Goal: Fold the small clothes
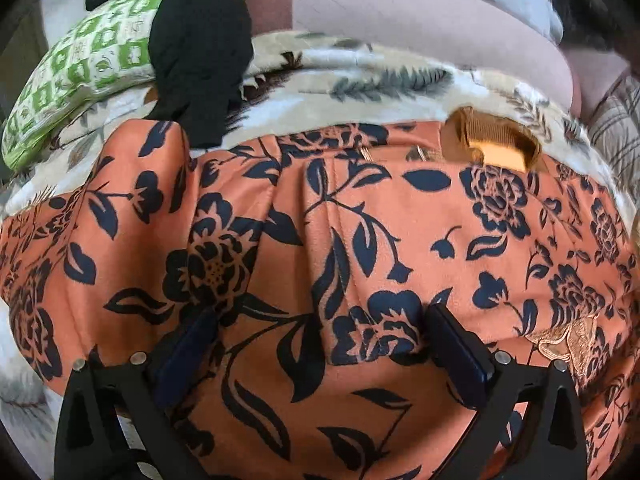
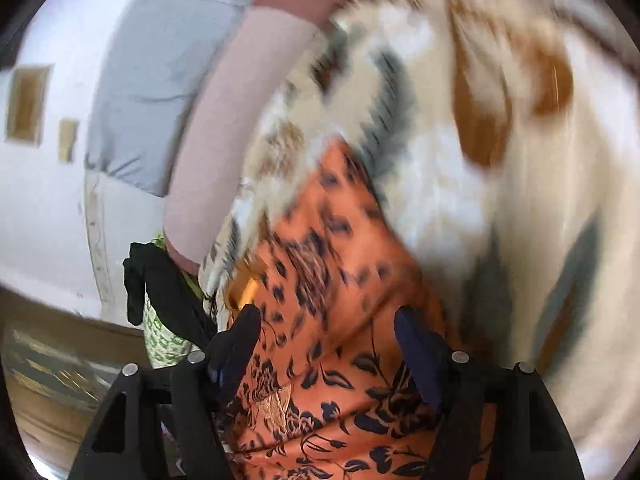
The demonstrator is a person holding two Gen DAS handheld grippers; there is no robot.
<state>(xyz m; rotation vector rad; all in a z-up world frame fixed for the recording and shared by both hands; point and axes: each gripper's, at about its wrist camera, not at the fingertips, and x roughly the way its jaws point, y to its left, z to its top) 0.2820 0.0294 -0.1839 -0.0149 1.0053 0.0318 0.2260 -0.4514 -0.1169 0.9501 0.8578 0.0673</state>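
An orange garment with dark blue flowers lies spread on a leaf-patterned blanket. My left gripper is open, its fingers wide apart and low over the near part of the garment, nothing between them. In the right wrist view the same orange garment runs under my right gripper, which is open with cloth showing between its fingers; the view is blurred. A butterfly embroidery sits at the garment's right side.
A brown comb lies at the garment's far edge. A black garment drapes over a green-and-white pillow at the far left. A pink bolster and grey pillow lie behind.
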